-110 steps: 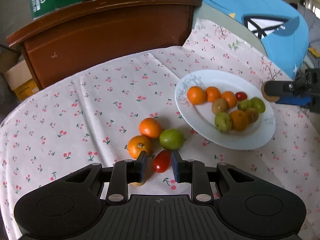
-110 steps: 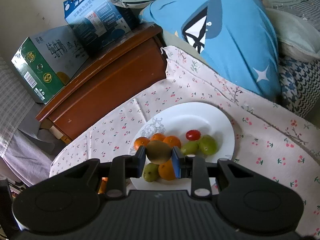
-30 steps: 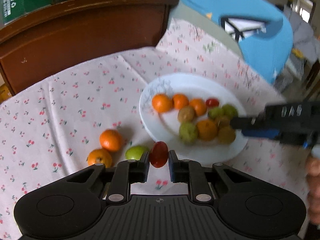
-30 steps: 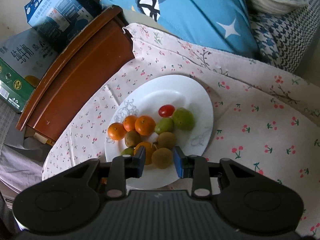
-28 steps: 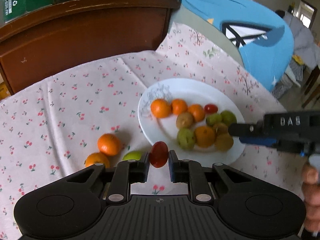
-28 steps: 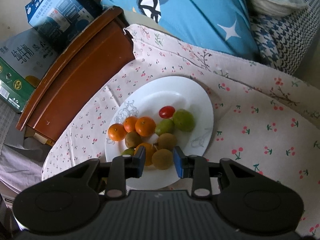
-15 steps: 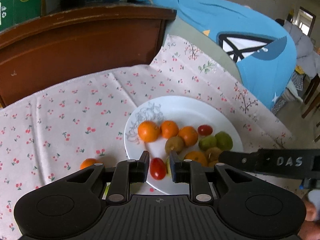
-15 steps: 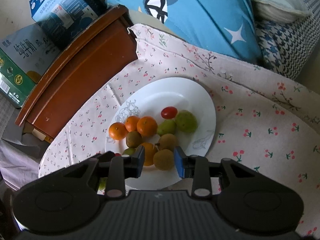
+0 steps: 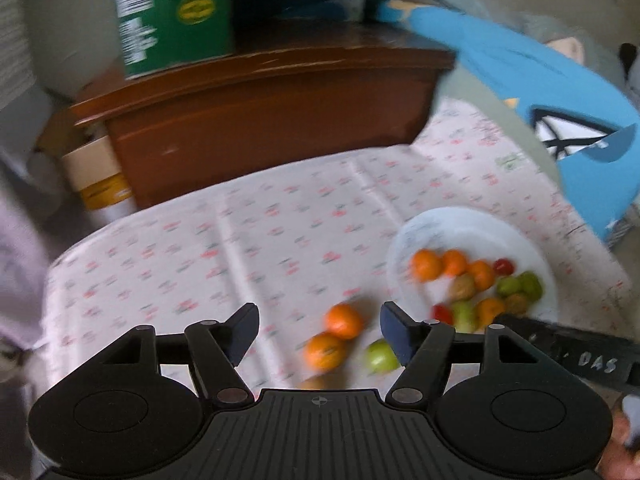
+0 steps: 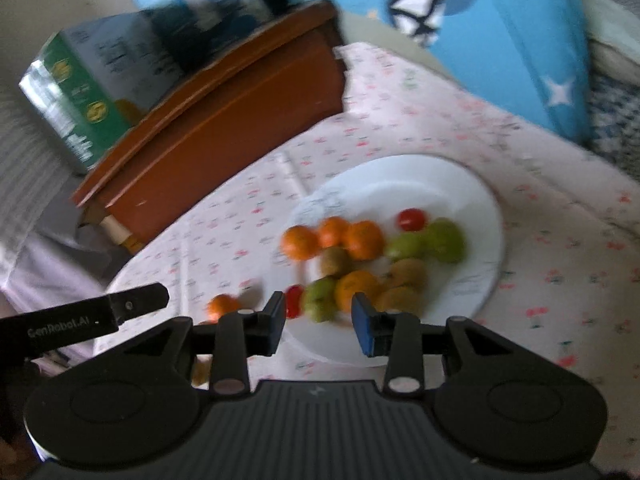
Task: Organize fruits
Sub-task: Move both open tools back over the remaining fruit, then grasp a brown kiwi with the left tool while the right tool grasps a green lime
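Observation:
The white plate (image 10: 460, 184) holds several oranges, green fruits, brown kiwis and a red tomato (image 10: 412, 219). A second red tomato (image 10: 294, 295) lies at the plate's left edge, also seen in the left wrist view as the tomato (image 9: 442, 313). My left gripper (image 9: 318, 324) is above the cloth with its jaws opening and nothing between them. Two oranges (image 9: 344, 320) and a green fruit (image 9: 380, 356) lie on the cloth below it. My right gripper (image 10: 319, 316) hangs over the plate's near edge, jaws opening, pressing on nothing.
A cherry-print cloth (image 9: 260, 240) covers the table. Behind it stands a brown wooden cabinet (image 9: 260, 120) with a green box (image 9: 172, 12) on top. A blue cushion (image 10: 500, 40) lies at the back right. Both views are blurred by motion.
The left gripper let the red tomato go at the plate's edge, opened wide, rose and swung left over the cloth. The right gripper opened a little above the plate.

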Available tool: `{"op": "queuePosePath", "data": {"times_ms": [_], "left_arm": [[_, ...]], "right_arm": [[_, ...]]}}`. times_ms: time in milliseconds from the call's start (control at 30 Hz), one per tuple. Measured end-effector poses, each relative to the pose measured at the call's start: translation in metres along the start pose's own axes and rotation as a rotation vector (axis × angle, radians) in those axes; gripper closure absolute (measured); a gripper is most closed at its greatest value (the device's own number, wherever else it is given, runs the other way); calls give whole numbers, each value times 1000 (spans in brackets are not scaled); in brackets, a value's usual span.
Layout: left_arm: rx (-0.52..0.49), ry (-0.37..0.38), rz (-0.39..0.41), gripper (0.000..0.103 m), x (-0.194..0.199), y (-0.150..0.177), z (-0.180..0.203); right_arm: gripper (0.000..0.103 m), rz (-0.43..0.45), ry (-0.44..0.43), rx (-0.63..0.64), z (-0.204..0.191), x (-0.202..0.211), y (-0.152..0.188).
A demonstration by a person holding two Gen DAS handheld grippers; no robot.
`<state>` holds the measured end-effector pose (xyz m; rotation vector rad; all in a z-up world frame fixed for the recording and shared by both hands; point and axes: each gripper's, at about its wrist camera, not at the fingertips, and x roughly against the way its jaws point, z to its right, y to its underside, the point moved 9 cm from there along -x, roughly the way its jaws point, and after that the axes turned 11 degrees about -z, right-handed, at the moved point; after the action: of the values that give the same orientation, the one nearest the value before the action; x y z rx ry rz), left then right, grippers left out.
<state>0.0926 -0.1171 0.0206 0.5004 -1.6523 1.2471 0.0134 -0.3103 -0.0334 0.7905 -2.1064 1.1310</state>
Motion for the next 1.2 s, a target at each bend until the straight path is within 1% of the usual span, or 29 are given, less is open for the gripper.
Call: {"op": "queuePosePath", "data": {"times_ms": [100, 267, 433, 533, 633, 767, 900, 1000, 1100, 1200], "left_arm": [[27, -29, -8, 34, 3, 11, -20], [61, -39, -25, 34, -1, 23, -38], [82, -29, -50, 34, -11, 32, -45], [93, -36, -69, 34, -19, 40, -49], [107, -23, -92, 34, -26, 47, -53], [108, -23, -91, 34, -32, 50, -57], [92, 6, -85, 34, -35, 52, -55], [75, 7, -89, 34, -38, 54, -53], [66, 33, -89, 34, -41, 56, -50], [57, 47, -88, 28, -44, 57, -46]], "right_arm": [[65, -5, -36, 54, -16, -6, 5], [65, -11, -68, 155, -41, -20, 13], [65, -15, -72, 245, -58, -30, 21], [65, -25, -68, 282, -65, -38, 25], [65, -31, -53, 327, -72, -45, 29], [65, -39, -17, 374, -75, -56, 33], [65, -34, 32, 416, -74, -65, 34], [65, -37, 47, 412, -73, -70, 34], [65, -43, 53, 414, -72, -75, 34], [65, -46, 62, 408, -70, -80, 34]]}}
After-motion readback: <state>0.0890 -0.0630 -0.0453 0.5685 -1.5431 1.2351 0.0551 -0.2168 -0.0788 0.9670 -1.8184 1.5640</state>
